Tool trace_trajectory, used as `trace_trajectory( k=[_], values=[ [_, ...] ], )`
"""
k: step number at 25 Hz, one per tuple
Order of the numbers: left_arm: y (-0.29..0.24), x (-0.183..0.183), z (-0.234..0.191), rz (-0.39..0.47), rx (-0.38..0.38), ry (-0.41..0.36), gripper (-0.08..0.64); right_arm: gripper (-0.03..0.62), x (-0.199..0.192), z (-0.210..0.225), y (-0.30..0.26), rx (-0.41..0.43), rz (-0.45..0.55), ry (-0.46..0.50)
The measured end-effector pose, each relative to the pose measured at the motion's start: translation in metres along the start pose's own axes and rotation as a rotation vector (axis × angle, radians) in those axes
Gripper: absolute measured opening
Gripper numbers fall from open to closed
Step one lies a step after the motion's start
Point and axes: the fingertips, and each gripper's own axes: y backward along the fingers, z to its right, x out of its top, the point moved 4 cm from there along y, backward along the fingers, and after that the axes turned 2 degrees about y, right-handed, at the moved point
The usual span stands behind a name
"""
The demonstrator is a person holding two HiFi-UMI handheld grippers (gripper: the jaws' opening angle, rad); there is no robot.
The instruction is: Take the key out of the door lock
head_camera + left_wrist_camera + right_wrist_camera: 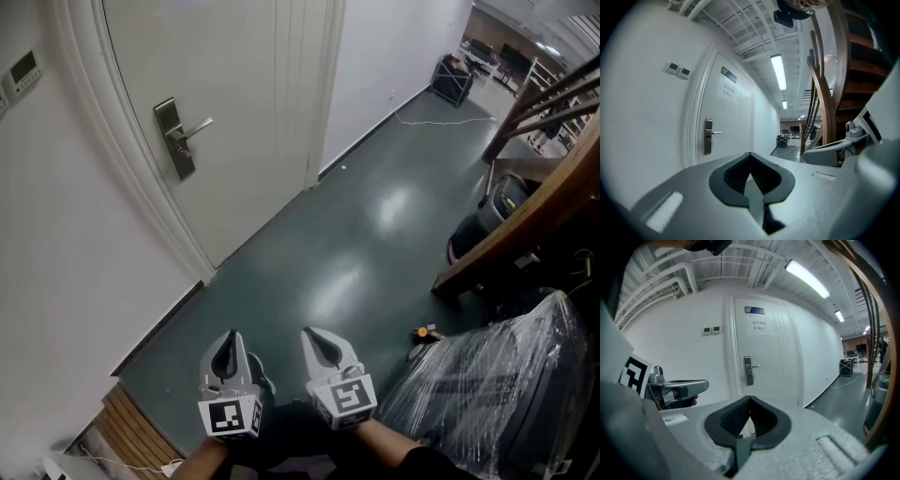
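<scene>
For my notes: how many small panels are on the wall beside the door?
2: one panel and a second, side by side on the wall left of the door. None seems hidden.

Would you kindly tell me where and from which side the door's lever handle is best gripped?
Probably grip the lever handle near its free end, away from the lock plate. It stands out level from the closed door, so come straight at the door with one jaw above the bar and one below. The left gripper and right gripper are shut, well short of it.
</scene>
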Motion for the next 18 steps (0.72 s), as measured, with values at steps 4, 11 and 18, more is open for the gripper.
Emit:
trace_trajectory(
  k=[4, 11, 18],
  values=[
    [-0.041, 0.006, -0.036, -0.004, -0.014, 0.005, 0.018, -0.008, 0.017, 0.001, -0.053, -0.018, -0.006, 0.003],
    [-0.096, 0.024, -0.105, 0.021, -0.010, 0.018, 0.018, -0.008, 0.052, -0.013, -0.142, -0.009, -0.010, 0.039],
    [-0.125, 0.039, -0.170, 0.068, 0.043, 0.022, 0.018, -0.008, 0.082, -0.030, -0.211, -0.009, 0.005, 0.067]
  ],
)
